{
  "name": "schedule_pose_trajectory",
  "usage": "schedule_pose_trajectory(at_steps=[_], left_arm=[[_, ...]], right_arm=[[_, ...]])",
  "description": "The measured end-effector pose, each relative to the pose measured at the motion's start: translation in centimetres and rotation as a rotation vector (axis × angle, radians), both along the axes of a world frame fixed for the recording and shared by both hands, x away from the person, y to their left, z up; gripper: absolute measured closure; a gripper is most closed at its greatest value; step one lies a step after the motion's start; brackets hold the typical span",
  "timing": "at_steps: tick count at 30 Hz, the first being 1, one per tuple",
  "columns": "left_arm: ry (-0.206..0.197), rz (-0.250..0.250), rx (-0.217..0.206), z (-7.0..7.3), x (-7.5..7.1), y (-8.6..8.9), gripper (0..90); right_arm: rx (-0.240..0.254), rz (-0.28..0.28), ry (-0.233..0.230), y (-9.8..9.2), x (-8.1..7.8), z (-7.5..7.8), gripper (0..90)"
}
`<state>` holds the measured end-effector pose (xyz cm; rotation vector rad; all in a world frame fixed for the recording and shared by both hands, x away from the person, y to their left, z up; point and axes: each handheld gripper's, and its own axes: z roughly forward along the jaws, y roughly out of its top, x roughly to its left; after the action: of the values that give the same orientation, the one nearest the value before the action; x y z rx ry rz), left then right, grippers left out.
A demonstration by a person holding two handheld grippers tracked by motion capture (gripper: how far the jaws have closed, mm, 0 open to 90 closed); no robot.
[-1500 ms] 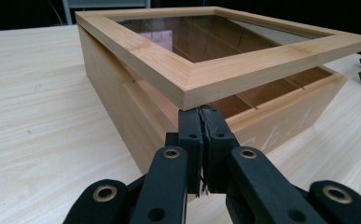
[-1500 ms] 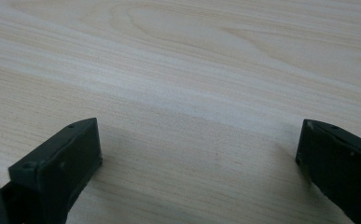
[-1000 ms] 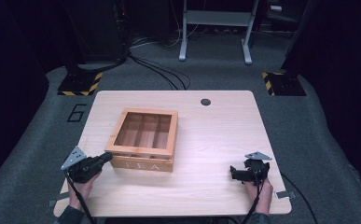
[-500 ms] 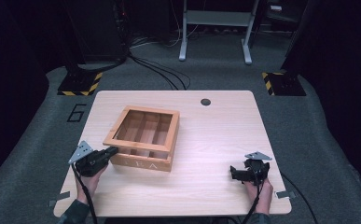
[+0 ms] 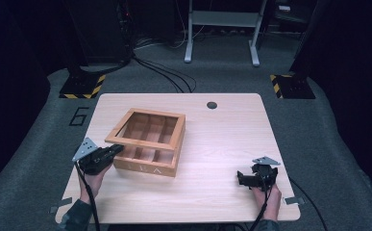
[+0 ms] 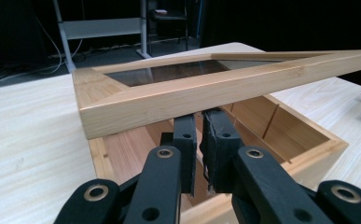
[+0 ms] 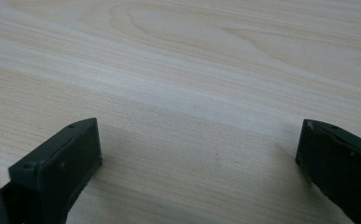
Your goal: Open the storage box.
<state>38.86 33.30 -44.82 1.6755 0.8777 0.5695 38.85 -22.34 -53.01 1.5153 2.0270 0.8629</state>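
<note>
A wooden box [image 5: 147, 161] with inner compartments sits left of the table's middle. Its glass-paned lid [image 5: 145, 126] is tilted up at the near left corner. My left gripper [image 5: 115, 150] is at that corner, its jaws shut together with the tips tucked under the lid's frame. In the left gripper view the lid frame [image 6: 215, 91] rests above the left gripper [image 6: 200, 126], and the box's open inside [image 6: 281, 126] shows beneath. My right gripper [image 5: 240, 179] lies open on the table at the front right, with bare wood between the jaws of the right gripper [image 7: 199, 144].
The light wooden table [image 5: 222, 139] has a dark round grommet [image 5: 212, 105] near its far edge. Cables trail from both grippers over the front edge. Behind the table stand metal frame legs [image 5: 221, 33] and yellow-black striped floor plates [image 5: 82, 86].
My left gripper has moved in toward the box's near left corner and risen, and the lid has tilted up there. The right gripper has stayed put.
</note>
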Motion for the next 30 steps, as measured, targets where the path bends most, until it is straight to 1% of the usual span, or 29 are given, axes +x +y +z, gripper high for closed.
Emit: schedule_pose_trajectory(at_steps=[4,5,6,8,9,12,14,17,22,26,30], left_arm=[[-0.010,-0.004,0.015,1.0,0.6,-0.4,83.6],[-0.010,-0.004,0.015,1.0,0.6,-0.4,83.6],[-0.011,-0.008,0.028,1.4,0.9,-0.5,83.6],[-0.017,-0.004,0.024,1.5,1.0,-0.7,83.6],[-0.013,-0.009,0.029,1.7,1.1,-0.7,83.6],[-0.023,-0.009,0.038,2.2,1.6,-1.0,83.6],[-0.018,-0.011,0.041,2.4,1.6,-1.1,83.5],[-0.023,-0.009,0.039,2.8,2.0,-1.3,83.6],[-0.027,-0.005,0.050,3.5,2.6,-1.4,83.6],[-0.020,-0.008,0.066,4.1,3.1,-1.6,83.6],[-0.017,-0.003,0.069,4.7,3.6,-1.8,83.6]], right_arm=[[0.000,0.000,0.000,0.0,0.0,0.0,0.0],[0.000,0.000,0.000,0.0,0.0,0.0,0.0],[0.000,0.000,-0.001,0.0,0.0,0.0,0.0],[0.000,0.001,-0.001,0.0,0.0,0.0,0.0],[0.000,0.001,-0.001,0.0,0.0,0.0,0.0],[0.000,0.001,-0.001,0.0,0.0,0.0,0.0],[0.000,0.001,-0.001,0.0,0.0,0.0,0.0],[0.000,0.000,0.000,0.0,0.0,0.0,0.0],[0.000,0.000,-0.001,0.0,0.0,0.0,0.0],[0.000,0.001,-0.001,0.0,0.0,0.0,0.0],[0.000,0.001,0.000,0.0,0.0,0.0,0.0]])
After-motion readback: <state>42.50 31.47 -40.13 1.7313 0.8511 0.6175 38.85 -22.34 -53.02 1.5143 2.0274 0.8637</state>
